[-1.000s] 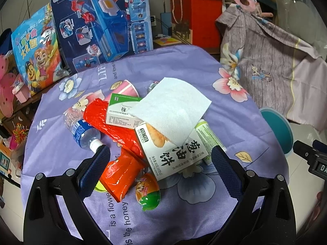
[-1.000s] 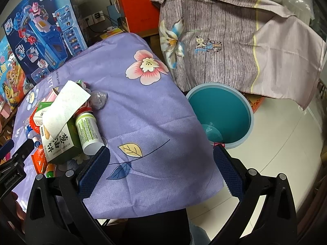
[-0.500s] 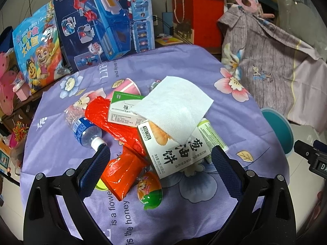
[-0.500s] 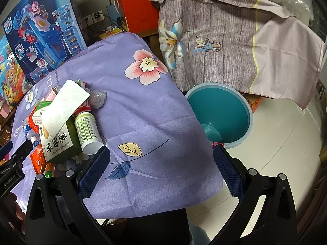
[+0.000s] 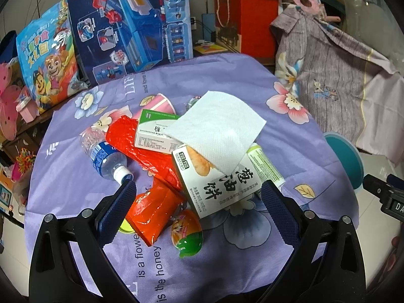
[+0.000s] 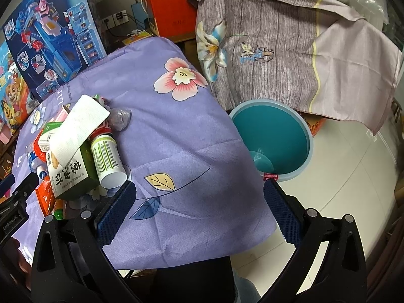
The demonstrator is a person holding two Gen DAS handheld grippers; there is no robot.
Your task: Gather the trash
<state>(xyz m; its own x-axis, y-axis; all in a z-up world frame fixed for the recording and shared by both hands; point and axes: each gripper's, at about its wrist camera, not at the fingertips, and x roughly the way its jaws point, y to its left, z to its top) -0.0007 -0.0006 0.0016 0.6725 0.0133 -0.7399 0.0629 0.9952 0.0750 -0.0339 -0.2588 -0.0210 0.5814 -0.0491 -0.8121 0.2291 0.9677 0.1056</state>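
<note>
On the purple flowered tablecloth [image 5: 227, 80] the trash lies heaped near the middle: a white paper napkin [image 5: 217, 128] drapes over a biscuit box [image 5: 217, 184], hiding much of its top face, and over one corner of a smaller green-and-white carton [image 5: 151, 133]. Under these runs a red foil wrapper [image 5: 149, 156], its far end buried; an orange packet [image 5: 154, 212] and a green egg-shaped capsule [image 5: 186, 234] lie nearest the left gripper [image 5: 199, 202], whose jaws stand wide apart above them, grasping nothing. A water bottle [image 5: 106, 156] lies at the left of the heap, a green-labelled cylindrical container [image 6: 107, 159] at its right, partly behind the box. A pink paper cup [image 5: 159, 104] is mostly covered. Something crumpled and greyish [image 6: 120, 118] behind the pile is hard to make out. The right gripper [image 6: 199, 204] hangs released over the cloth's edge, beside the teal bin [image 6: 272, 136] on the floor.
</note>
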